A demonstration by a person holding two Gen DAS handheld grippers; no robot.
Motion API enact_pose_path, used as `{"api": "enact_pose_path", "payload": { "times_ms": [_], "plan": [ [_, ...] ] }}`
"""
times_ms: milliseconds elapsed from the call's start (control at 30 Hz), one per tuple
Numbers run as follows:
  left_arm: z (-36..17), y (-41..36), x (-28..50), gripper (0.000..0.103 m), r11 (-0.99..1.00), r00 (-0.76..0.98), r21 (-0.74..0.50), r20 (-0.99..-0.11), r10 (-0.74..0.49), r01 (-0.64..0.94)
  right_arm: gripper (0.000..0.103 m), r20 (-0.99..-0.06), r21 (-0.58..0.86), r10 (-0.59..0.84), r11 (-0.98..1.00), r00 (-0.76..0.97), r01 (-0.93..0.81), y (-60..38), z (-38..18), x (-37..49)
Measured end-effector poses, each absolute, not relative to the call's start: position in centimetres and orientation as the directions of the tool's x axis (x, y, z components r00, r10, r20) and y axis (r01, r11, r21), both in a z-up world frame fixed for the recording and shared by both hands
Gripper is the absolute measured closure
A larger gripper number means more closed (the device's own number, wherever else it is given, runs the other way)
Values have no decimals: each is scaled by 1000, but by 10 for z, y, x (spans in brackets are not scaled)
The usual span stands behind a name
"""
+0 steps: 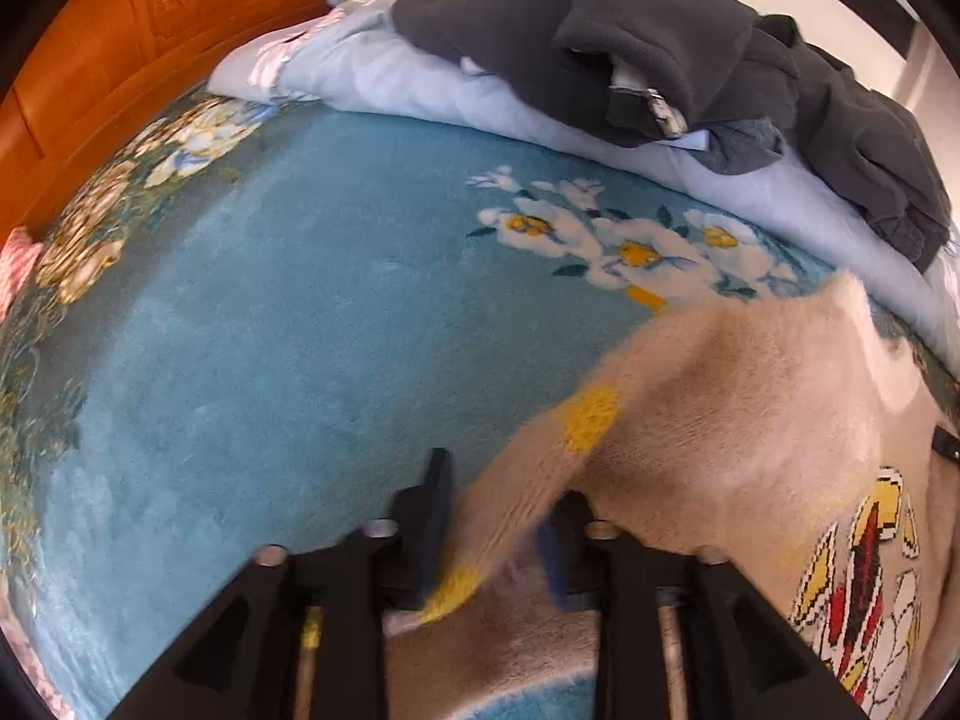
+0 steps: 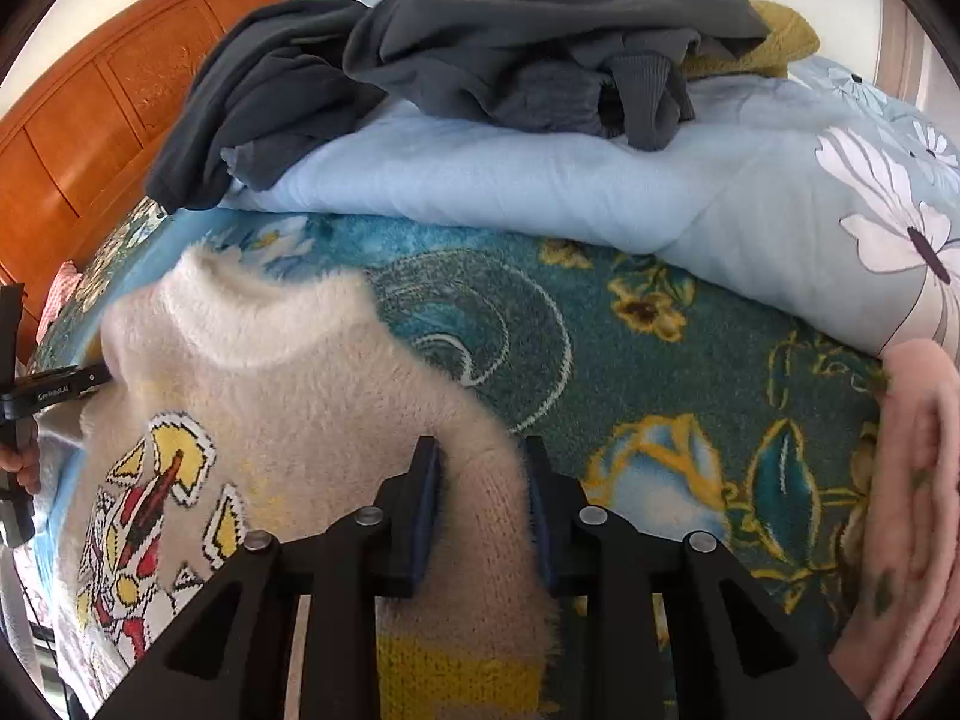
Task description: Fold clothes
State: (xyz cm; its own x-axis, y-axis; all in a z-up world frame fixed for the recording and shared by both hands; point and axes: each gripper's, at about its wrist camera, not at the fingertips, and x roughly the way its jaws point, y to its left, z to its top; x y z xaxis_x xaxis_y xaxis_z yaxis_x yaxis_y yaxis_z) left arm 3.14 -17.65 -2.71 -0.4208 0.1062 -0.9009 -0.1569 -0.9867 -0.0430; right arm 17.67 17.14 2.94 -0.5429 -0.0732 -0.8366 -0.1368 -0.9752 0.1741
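Sweater [image 2: 288,396] lies flat on the bed blanket [image 2: 630,372], nearest both cameras. Behind it sits a folded quilt [image 2: 540,192], with a heap of clothes [image 2: 480,48] on top. Headboard [image 2: 90,120] stands at left.

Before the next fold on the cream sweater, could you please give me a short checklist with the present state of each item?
1. Left gripper has sweater fabric between its fingers: ok, a sleeve-like part of the cream sweater passes between them.
2. Right gripper has fabric between its fingers: ok, fuzzy knit fills the gap.
3. Both grips firmly closed: cannot tell, the fingers stand apart around thick knit.
4. Blue floral blanket bare to the left for laying the fold: ok.
5. Pile of dark grey clothes apart from the sweater: ok, it sits up on the light blue quilt.
6. Pink blanket apart from the sweater: ok.
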Motion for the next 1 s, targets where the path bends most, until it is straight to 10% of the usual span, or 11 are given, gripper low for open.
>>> {"api": "enact_pose_path", "payload": {
  "times_ms": [267,700,1000],
  "plan": [
    [11,-220,77,37,-986,-490,-138,-856,165,-91,47,-811,109,-17,-987,-585,-121,163,62,193],
    [-21,-326,163,35,-961,-482,-249,-861,162,123,41,-785,9,67,-993,-616,-120,145,83,291],
    [-10,-276,192,40,-992,-578,125,-811,-92,-18,41,-812,43,61,-986,-580,-164,140,70,323]
  ]
}}
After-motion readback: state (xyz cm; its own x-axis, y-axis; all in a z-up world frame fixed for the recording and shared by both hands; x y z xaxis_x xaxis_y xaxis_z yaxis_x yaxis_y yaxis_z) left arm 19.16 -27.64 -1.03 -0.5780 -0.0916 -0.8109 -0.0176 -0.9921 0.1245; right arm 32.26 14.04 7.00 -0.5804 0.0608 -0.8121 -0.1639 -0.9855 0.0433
